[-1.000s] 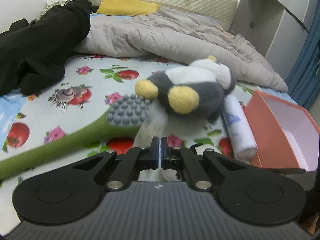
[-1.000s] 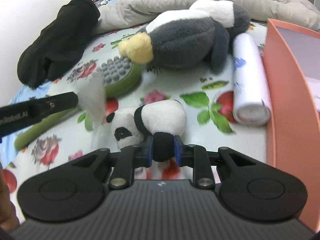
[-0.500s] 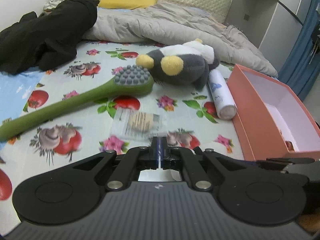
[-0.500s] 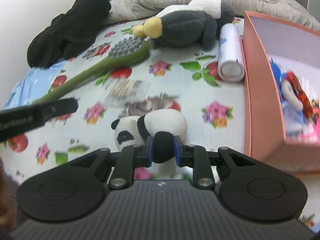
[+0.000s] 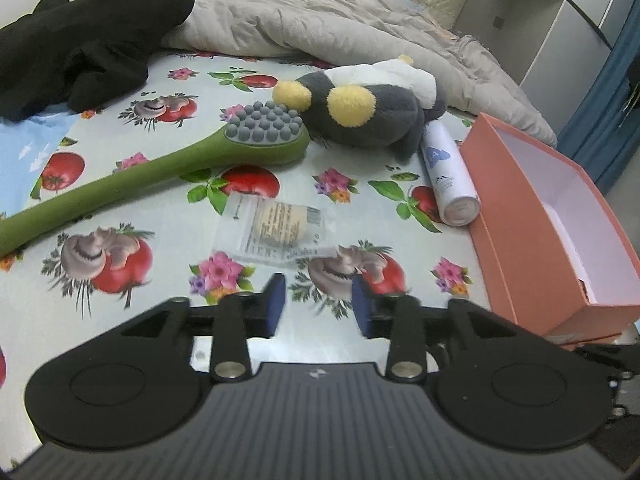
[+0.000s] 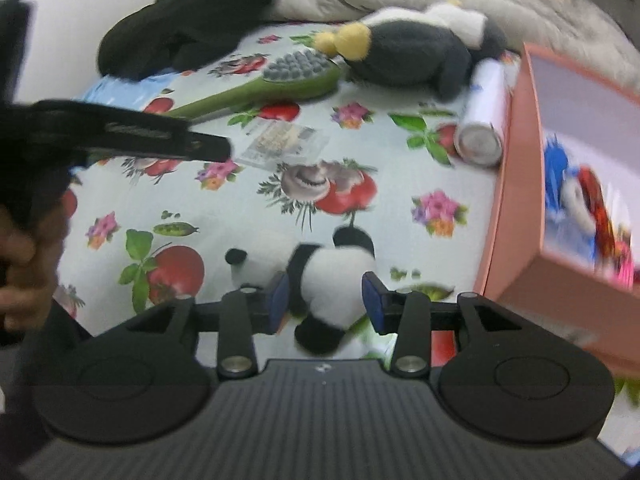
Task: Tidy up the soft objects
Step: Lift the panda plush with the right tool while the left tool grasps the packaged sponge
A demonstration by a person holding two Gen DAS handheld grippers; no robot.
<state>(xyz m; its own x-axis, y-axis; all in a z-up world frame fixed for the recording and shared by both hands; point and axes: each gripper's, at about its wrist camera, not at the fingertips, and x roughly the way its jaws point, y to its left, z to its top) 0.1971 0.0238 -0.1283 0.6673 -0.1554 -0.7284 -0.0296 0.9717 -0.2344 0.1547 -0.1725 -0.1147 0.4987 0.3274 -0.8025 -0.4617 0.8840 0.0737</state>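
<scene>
Right wrist view: the right gripper [image 6: 325, 300] has just been opening, its jaws loose around the little panda [image 6: 320, 276] low in the middle. The pink box [image 6: 516, 184] at right waits. The left gripper [image 5: 318, 300] has opened too, empty.

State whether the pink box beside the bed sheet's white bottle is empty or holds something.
Not empty. The right wrist view shows colourful soft toys lying inside the pink box; its lid is off. Blur hides exactly what the toys are.
</scene>
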